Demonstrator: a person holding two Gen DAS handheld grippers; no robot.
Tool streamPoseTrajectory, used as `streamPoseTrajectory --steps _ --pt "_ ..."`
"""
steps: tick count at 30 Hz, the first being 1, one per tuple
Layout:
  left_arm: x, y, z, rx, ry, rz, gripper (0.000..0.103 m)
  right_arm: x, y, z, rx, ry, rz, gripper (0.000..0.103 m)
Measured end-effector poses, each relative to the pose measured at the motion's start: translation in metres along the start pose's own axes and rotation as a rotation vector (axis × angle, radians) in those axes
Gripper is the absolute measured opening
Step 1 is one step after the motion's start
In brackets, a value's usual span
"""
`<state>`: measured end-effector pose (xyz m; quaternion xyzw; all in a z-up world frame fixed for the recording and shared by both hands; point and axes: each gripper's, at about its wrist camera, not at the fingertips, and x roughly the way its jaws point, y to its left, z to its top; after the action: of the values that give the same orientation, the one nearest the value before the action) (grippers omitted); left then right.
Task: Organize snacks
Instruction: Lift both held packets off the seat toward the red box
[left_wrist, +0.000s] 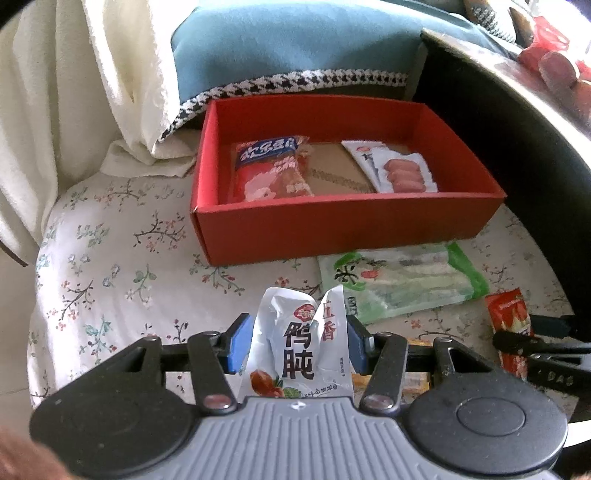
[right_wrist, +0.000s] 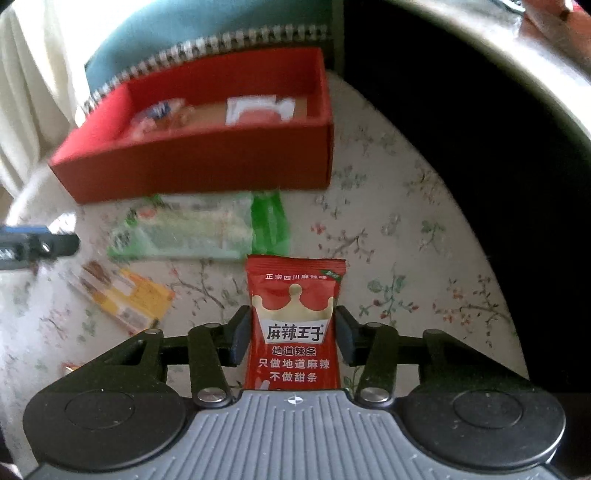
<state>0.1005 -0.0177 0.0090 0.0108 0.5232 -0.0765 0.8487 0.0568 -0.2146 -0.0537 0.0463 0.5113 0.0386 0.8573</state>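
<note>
Left claw (left_wrist: 298, 341) grips white pouch (left_wrist: 295, 347); right claw (right_wrist: 293, 332) grips red packet (right_wrist: 293, 325); both upright.

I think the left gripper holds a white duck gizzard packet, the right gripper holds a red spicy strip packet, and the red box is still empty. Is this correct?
Not quite. The red box is not empty: the left wrist view shows a red snack bag and a white sausage packet inside. The left gripper does hold the white duck gizzard packet, and the right gripper the red spicy strip packet.
</note>
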Motion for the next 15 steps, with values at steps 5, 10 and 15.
streamPoseTrajectory --steps 5,10,15 --pt "-0.004 -0.003 0.001 0.005 -0.012 -0.011 0.045 -0.019 0.002 0.009 0.013 -0.075 0.043 0.055" --pt "-0.008 -0.007 0.003 0.01 -0.027 -0.022 0.045 -0.033 0.01 0.02 0.003 -0.133 0.072 0.055" --pt "-0.013 -0.009 0.006 0.01 -0.056 -0.032 0.045 -0.039 0.015 0.033 0.002 -0.175 0.089 0.055"
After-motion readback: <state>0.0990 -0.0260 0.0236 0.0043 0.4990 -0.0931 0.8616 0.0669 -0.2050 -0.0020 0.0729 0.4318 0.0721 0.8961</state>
